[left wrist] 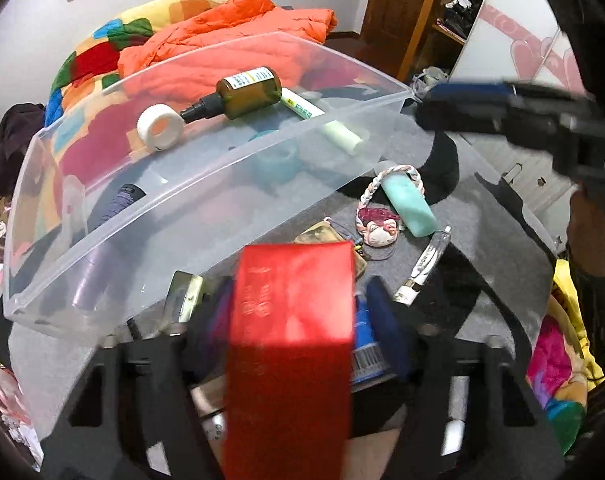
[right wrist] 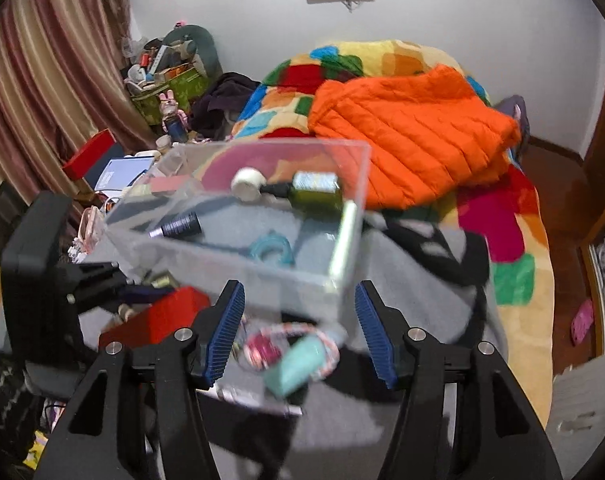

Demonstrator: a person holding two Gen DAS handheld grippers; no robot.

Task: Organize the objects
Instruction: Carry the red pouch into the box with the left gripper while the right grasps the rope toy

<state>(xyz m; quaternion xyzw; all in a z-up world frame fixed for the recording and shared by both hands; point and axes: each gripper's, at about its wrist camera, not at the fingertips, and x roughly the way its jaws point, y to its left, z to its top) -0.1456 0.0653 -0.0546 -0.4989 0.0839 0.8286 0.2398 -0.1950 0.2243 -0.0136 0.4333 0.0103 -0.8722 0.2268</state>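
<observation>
A clear plastic bin sits on a grey mat. It holds a brown bottle, a white tape roll, a pale green tube, a teal ring and a dark tube. My left gripper is shut on a red box just before the bin's near wall. My right gripper is open and empty, above a mint green bottle and a braided ring with a pink charm. The bin lies just ahead of it.
On the mat lie a white pen, a mint bottle, a pink charm and a card. An orange jacket lies on a colourful blanket behind. Boxes and clutter stand at the left.
</observation>
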